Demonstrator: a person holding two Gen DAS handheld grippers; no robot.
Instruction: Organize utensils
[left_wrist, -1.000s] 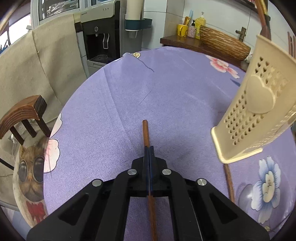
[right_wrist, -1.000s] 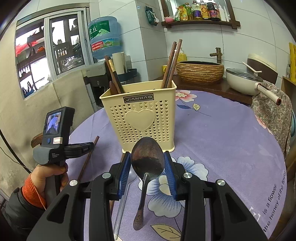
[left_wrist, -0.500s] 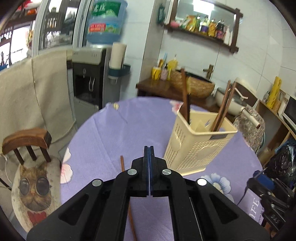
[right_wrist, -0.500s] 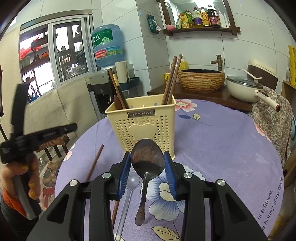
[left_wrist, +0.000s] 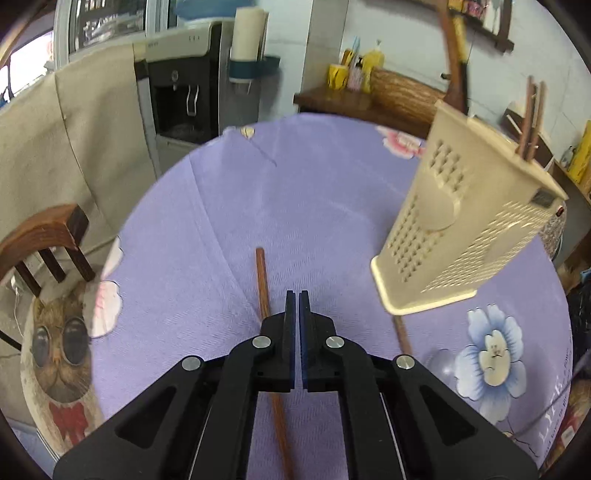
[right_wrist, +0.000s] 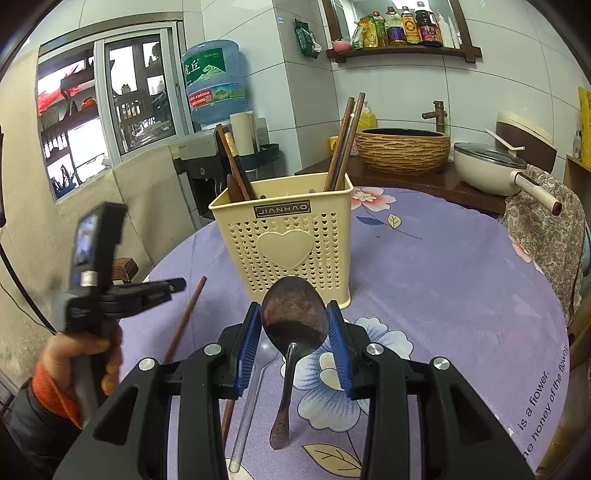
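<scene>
Left gripper (left_wrist: 294, 295) fingers together, chopstick (left_wrist: 263, 282) just left beneath, right gripper (right_wrist: 294, 321) clamping spoon (right_wrist: 293, 319) bowl

Even daylight; left view motion-blurred; fisheye edges vignetted.

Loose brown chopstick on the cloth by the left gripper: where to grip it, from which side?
Grip the chopstick on its exposed far stretch, from above, jaws across its width. It lies flat on the purple tablecloth, running lengthwise away from the left gripper, which is shut just right of it, so open and shift left first.
</scene>
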